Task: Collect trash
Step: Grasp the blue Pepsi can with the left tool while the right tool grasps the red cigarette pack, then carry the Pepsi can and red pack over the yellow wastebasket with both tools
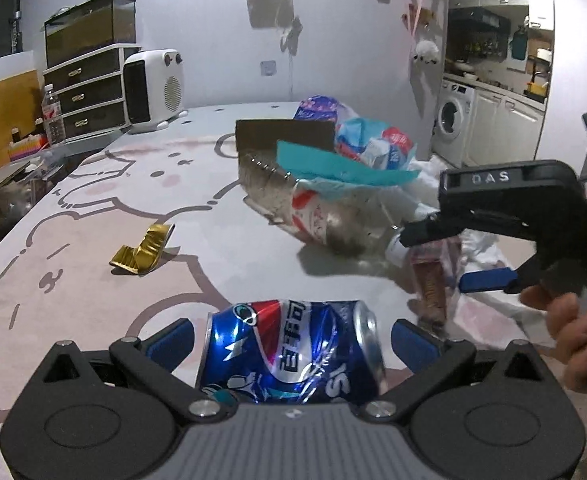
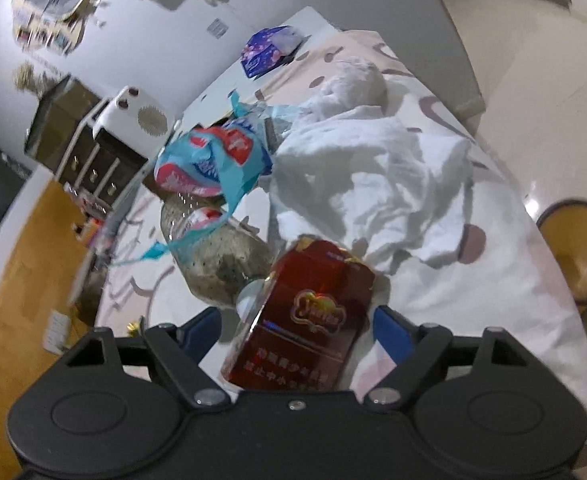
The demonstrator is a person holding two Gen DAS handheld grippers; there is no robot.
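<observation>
A crushed blue cola can [image 1: 289, 354] is framed between the spread fingers of the left claw [image 1: 291, 338] — open, not yet clamped — low over the surface [image 1: 93, 208]. A red cigarette pack [image 2: 305, 316] sits within the right claw [image 2: 295, 330]; whether it is pinched cannot be told. Both are seemingly lined up for collection — other litter, a gold wrapper [image 1: 143, 248] and a plastic bottle [image 1: 325, 208], is left nearby.
</observation>
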